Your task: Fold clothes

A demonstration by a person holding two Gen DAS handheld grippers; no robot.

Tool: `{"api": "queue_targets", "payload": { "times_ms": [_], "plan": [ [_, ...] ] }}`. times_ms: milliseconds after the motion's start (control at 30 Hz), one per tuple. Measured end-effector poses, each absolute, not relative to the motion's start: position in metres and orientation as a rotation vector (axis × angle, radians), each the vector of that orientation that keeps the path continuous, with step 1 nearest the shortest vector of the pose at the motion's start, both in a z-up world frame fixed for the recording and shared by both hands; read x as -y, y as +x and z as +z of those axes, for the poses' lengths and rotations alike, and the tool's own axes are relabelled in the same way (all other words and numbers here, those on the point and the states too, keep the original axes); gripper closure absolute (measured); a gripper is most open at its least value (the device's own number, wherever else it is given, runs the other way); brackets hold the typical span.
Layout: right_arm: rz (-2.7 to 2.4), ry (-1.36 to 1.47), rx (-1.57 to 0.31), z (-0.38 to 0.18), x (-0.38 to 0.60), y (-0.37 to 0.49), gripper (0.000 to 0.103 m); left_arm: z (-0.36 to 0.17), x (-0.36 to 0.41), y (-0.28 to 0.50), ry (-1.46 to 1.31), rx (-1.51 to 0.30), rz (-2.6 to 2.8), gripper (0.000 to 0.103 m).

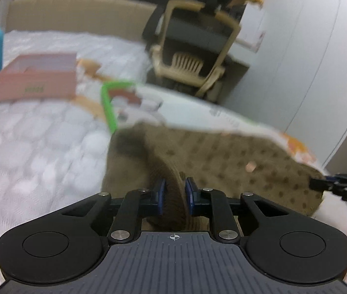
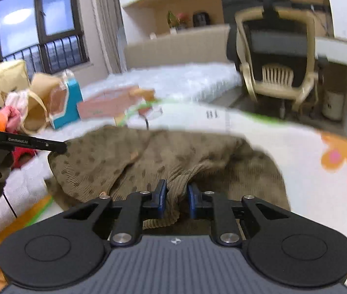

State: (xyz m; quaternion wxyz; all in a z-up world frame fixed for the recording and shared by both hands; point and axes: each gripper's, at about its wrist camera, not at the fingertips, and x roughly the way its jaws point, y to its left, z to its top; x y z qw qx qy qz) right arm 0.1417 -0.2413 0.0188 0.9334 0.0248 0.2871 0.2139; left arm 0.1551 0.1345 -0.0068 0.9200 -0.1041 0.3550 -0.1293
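Gripping a bunched ridge of the brown knit sweater (image 1: 222, 156) between blue pads, left gripper (image 1: 175, 193) clamped tight on the ribbed edge. Same at the right gripper (image 2: 176, 196): closed on a gathered fold of that sweater (image 2: 149, 156), fabric pinched up between the fingers. Darker dots all over the knit, small tan patch near mid-cloth. Sweater spread and rumpled over a white play mat (image 2: 283, 132) with green border and orange cartoon print, mat lying on the quilted white bed (image 1: 26, 134). Right gripper's tip (image 1: 337, 186) visible in the left wrist view, at the sweater's right edge; left gripper's tip (image 2: 51, 145) visible in the right wrist view, at the sweater's left corner. Both views motion-blurred. Further back on the bed: pink box (image 1: 39, 78), blue box (image 2: 72, 100) just beside it, paper bags (image 2: 39, 98) at the left. Beyond the bed, beige headboard (image 1: 75, 12), cream-framed office chair (image 2: 278, 56) with dark mesh back, desk behind it. Window (image 2: 39, 22) with dark frame and railing at far left of the right wrist view.
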Motion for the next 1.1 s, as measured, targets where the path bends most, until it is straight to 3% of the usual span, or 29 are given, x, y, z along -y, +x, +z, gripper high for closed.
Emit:
{"api": "queue_targets", "payload": {
  "times_ms": [100,233,267,367,467,567,633,700,867,1100],
  "plan": [
    [0.392,0.057,-0.683,-0.008,0.247,0.141,0.084,-0.004,-0.138,0.151,-0.195,-0.727,-0.245,0.079],
    [0.368,0.044,-0.662,-0.005,0.258,0.134,0.075,0.015,-0.138,0.144,-0.184,-0.668,-0.268,0.077],
    [0.366,0.018,-0.639,0.0,0.257,0.133,0.072,0.022,-0.135,0.144,-0.187,-0.641,-0.285,0.074],
    [0.381,-0.025,-0.575,0.014,0.249,0.136,0.065,0.032,-0.119,0.152,-0.236,-0.589,-0.35,0.051],
    [0.414,-0.017,-0.532,0.021,0.233,0.155,0.054,0.023,-0.092,0.174,-0.276,-0.6,-0.399,0.042],
    [0.451,-0.01,-0.558,0.013,0.213,0.184,0.051,0.007,-0.072,0.191,-0.262,-0.626,-0.403,0.03],
    [0.454,-0.025,-0.601,0.002,0.203,0.203,0.05,0.002,-0.067,0.191,-0.239,-0.623,-0.403,0.029],
    [0.441,-0.039,-0.638,-0.01,0.203,0.214,0.046,-0.003,-0.062,0.191,-0.216,-0.621,-0.402,0.022],
    [0.449,-0.022,-0.649,-0.006,0.208,0.216,0.045,-0.015,-0.05,0.192,-0.157,-0.614,-0.401,0.009],
    [0.387,-0.007,-0.614,0.008,0.204,0.25,0.038,-0.026,-0.039,0.192,-0.106,-0.603,-0.401,0.006]
  ]
}}
